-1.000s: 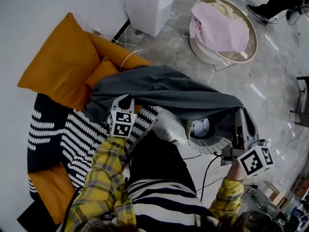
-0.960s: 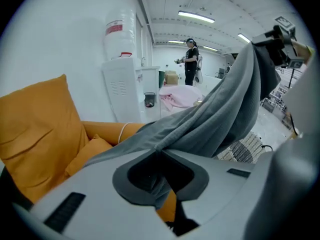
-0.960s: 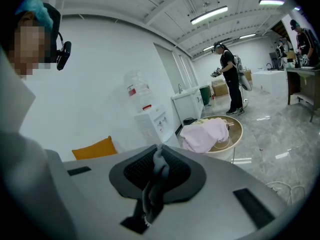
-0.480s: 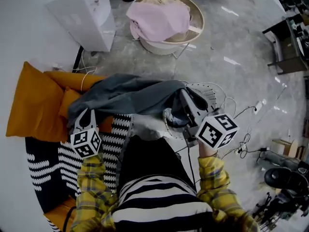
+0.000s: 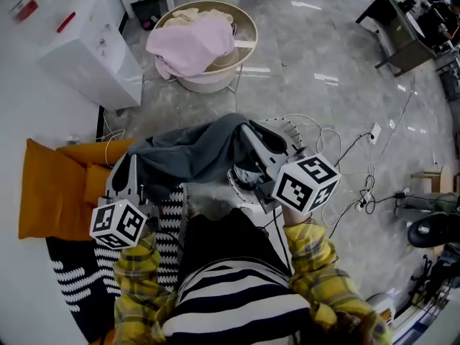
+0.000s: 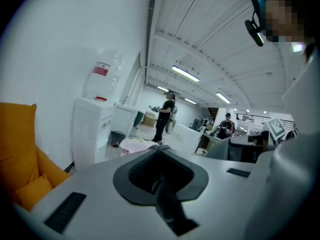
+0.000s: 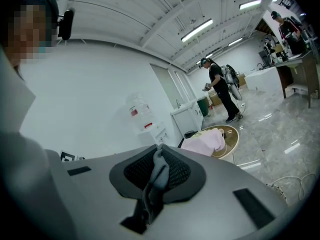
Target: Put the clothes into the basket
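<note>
A grey garment (image 5: 194, 153) hangs stretched between my two grippers, above the person's lap. My left gripper (image 5: 127, 167) is shut on its left end; in the left gripper view a dark strip of the garment (image 6: 170, 207) is pinched between the pads. My right gripper (image 5: 249, 132) is shut on the right end, and a grey fold (image 7: 159, 174) shows between its pads. The round basket (image 5: 248, 31) stands on the floor further ahead, with a pink cloth (image 5: 190, 45) draped over its near side. It also shows in the right gripper view as basket (image 7: 234, 136) and pink cloth (image 7: 205, 141).
A white water dispenser (image 5: 86, 52) stands left of the basket. An orange armchair (image 5: 50, 189) with a black-and-white striped blanket (image 5: 169, 214) is at the left. Cables (image 5: 359, 149) trail over the floor at the right. A desk (image 5: 399, 27) and a standing person (image 7: 220, 89) are further off.
Both grippers have lifted the grey garment off the armchair, the left one rising most. The garment now hangs bunched between them, and the basket lies more straight ahead.
</note>
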Demonstrator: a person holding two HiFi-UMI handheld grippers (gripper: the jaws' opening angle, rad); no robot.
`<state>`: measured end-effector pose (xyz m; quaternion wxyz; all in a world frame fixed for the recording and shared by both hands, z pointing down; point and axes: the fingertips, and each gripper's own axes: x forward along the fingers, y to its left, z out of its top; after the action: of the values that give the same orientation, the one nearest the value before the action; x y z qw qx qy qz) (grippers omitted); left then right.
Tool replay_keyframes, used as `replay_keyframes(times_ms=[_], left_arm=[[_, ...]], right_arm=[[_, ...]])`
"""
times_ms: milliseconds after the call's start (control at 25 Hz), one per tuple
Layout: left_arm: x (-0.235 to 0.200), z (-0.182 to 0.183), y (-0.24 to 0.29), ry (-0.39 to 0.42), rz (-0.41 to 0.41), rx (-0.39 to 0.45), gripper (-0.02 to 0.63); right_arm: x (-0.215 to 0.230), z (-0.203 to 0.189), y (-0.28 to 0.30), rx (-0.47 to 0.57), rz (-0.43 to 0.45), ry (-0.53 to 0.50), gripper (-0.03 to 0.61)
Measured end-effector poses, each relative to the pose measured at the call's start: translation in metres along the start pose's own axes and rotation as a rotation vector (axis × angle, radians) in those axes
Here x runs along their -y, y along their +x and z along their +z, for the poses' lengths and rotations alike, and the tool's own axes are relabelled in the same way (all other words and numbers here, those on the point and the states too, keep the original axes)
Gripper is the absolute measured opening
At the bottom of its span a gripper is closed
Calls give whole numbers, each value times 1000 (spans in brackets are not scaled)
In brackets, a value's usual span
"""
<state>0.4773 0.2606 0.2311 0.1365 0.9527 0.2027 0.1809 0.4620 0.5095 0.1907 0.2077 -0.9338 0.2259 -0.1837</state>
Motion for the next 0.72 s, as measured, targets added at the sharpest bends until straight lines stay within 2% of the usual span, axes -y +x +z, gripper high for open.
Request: replay_keyframes(times_ms=[360, 720], left_arm=[[145, 59, 27, -20, -311, 73, 37], [279, 79, 44, 7, -543, 78, 37]], right_arm=[[18, 50, -75, 158, -50, -30, 54], [54, 97, -165, 299, -132, -77, 55]])
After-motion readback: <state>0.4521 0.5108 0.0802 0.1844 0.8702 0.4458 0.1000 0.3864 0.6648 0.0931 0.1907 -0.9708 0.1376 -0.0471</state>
